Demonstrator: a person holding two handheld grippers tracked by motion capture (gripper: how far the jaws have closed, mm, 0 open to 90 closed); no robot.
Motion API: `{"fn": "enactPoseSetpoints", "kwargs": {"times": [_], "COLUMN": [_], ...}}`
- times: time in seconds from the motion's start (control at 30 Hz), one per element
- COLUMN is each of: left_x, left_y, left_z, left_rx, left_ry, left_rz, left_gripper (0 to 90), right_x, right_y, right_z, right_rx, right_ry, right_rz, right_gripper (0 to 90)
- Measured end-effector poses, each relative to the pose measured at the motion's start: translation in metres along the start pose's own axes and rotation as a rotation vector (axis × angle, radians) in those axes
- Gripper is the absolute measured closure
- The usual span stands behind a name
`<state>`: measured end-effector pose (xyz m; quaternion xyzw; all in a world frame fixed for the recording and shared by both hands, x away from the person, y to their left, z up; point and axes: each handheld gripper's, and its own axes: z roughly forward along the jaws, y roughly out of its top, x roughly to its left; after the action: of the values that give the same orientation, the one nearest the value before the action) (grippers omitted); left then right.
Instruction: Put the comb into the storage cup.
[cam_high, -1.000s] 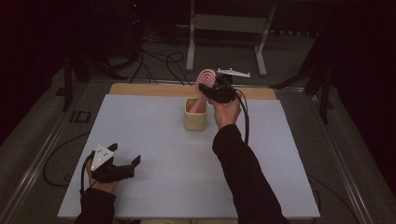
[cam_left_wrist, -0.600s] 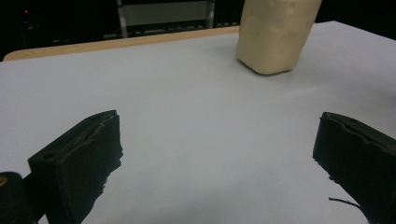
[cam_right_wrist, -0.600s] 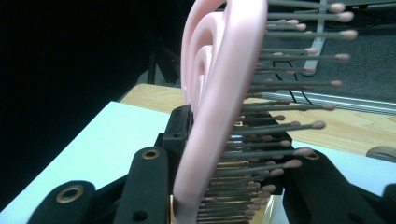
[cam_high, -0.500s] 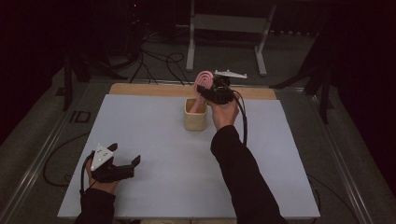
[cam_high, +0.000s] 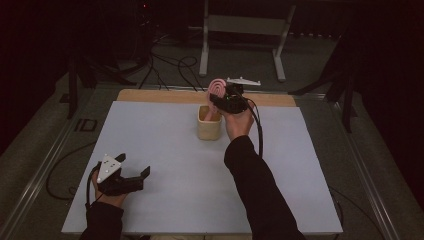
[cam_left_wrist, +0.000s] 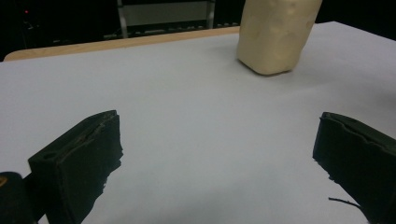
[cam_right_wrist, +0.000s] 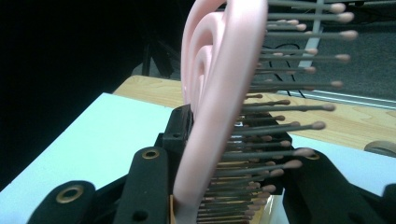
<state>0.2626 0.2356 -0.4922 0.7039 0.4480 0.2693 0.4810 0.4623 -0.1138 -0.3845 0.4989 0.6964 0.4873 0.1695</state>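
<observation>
A pink hairbrush (cam_high: 217, 89) stands upright with its lower end in a cream cup (cam_high: 209, 123) at the back middle of the table. My right gripper (cam_high: 223, 102) is shut on the brush just above the cup's rim. In the right gripper view the brush (cam_right_wrist: 219, 93) rises between the black jaws, its grey bristles pointing right. My left gripper (cam_high: 134, 172) rests open near the front left corner with nothing between its fingers. In the left gripper view the cup (cam_left_wrist: 275, 35) stands far ahead to the right.
The pale blue-grey table mat (cam_high: 165, 150) ends in a wooden strip (cam_high: 150, 95) at the back. A metal stand (cam_high: 240, 35) and cables lie on the floor beyond. A cable (cam_high: 259, 135) trails from the right gripper.
The right gripper and brush have shifted very slightly over the cup. The left gripper has stayed still.
</observation>
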Motion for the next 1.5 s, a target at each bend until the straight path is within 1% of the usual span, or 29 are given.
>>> {"fn": "enactPoseSetpoints", "kwargs": {"times": [0.27,0.43,0.77,0.9,0.93,1.13,1.23,1.4,1.5], "left_x": [0.0,0.0,0.0,0.0,0.0,0.0,0.0,0.0,0.0], "left_y": [0.0,0.0,0.0,0.0,0.0,0.0,0.0,0.0,0.0], "left_z": [0.0,0.0,0.0,0.0,0.001,0.001,0.001,0.001,0.001], "left_rx": [0.0,0.001,0.001,0.002,0.003,0.003,0.004,0.002,0.002], "left_ry": [0.0,0.0,0.0,0.0,-0.002,-0.001,-0.002,0.0,0.001], "left_rz": [0.0,0.0,-0.001,0.0,0.0,-0.001,0.0,0.0,-0.001], "left_gripper": [1.6,1.7,1.7,1.7,1.7,1.7,1.7,1.7,1.7], "right_x": [0.0,0.001,-0.001,0.0,0.001,0.001,-0.001,-0.004,-0.006], "right_y": [-0.001,-0.003,-0.009,-0.011,-0.013,-0.014,-0.014,-0.014,-0.014], "right_z": [0.003,0.006,0.01,0.011,0.013,0.015,0.015,0.016,0.016], "right_rx": [0.005,0.015,0.027,0.031,0.036,0.029,0.029,0.028,0.028], "right_ry": [0.001,-0.003,-0.007,-0.01,-0.018,-0.015,-0.013,-0.01,-0.012], "right_rz": [0.004,-0.004,0.013,0.011,0.013,0.02,0.024,0.045,0.047], "right_gripper": [63.6,63.6,63.5,63.2,63.2,63.1,63.1,63.1,63.0]}}
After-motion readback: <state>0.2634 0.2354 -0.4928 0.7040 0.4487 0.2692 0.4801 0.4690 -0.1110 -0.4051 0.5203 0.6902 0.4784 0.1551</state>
